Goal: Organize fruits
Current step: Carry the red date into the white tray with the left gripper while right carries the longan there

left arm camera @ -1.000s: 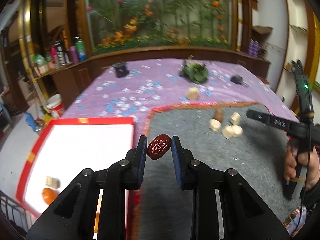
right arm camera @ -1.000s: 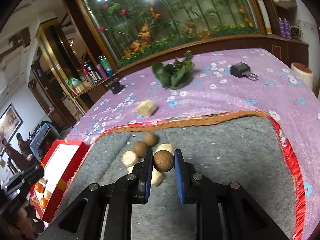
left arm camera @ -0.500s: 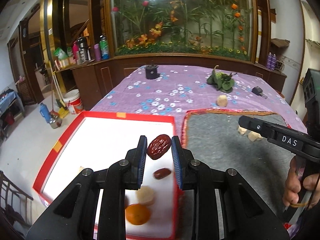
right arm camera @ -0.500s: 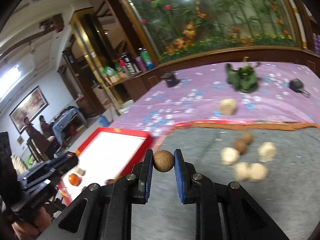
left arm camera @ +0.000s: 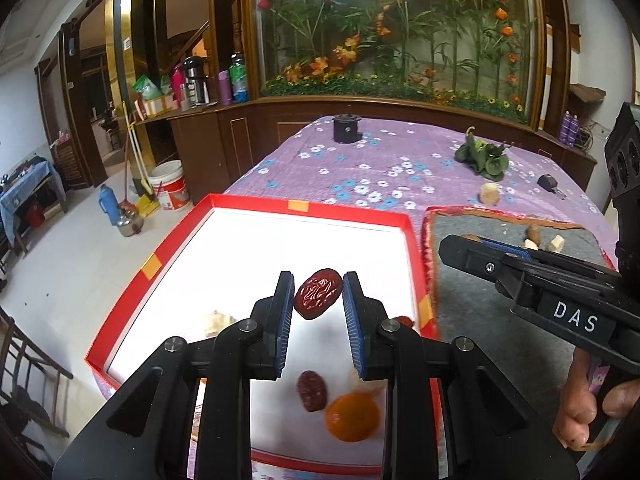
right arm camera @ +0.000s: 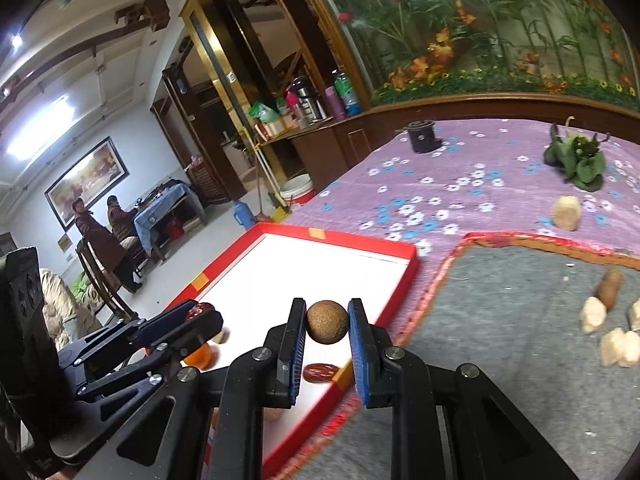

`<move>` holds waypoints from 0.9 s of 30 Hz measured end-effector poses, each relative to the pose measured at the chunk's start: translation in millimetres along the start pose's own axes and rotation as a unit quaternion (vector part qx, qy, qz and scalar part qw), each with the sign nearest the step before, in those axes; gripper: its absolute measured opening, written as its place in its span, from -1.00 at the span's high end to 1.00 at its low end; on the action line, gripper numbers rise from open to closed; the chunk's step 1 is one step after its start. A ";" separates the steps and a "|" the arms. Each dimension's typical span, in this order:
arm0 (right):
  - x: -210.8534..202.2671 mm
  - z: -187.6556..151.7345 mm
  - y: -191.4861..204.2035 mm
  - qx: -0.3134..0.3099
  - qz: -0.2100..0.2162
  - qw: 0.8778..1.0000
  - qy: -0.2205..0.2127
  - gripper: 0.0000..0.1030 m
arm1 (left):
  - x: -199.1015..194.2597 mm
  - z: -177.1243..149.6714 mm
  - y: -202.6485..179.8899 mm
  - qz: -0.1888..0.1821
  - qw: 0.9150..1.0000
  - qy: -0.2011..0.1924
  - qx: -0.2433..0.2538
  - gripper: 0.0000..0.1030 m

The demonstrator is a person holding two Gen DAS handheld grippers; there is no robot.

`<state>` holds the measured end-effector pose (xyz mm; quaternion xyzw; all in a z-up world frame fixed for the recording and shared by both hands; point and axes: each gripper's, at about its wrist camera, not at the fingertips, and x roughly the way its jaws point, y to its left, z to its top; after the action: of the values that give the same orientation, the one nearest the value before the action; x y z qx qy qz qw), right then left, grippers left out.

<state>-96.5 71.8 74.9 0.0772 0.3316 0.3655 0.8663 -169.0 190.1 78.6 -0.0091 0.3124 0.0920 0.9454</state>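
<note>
My left gripper is shut on a wrinkled red date and holds it above the red-rimmed white tray. In the tray lie another red date, an orange and a pale fruit piece. My right gripper is shut on a round brown longan, held over the tray's right rim. The right gripper shows at the right of the left wrist view. The left gripper shows at the lower left of the right wrist view.
A grey mat with red trim lies right of the tray and holds a brown fruit and pale pieces. On the purple cloth stand a leafy bunch, a black cup and a pale chunk.
Both grippers have swung left from the grey mat to the tray, each carrying its fruit. The tray now fills the middle of both views.
</note>
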 end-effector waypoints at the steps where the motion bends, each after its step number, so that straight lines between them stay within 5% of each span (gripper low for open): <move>1: 2.8 -0.2 1.5 0.001 0.001 1.000 0.001 0.61 | 1.6 -0.6 2.1 0.001 1.000 0.001 -0.001 0.53; 27: 55.2 -12.5 4.6 0.024 0.045 0.997 0.061 0.61 | 25.0 -8.3 21.1 0.029 0.999 0.019 -0.008 0.53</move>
<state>-78.8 111.6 38.5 0.0907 0.3886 0.4000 0.8251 -158.0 214.4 58.0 -0.0096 0.3292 0.1220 0.9363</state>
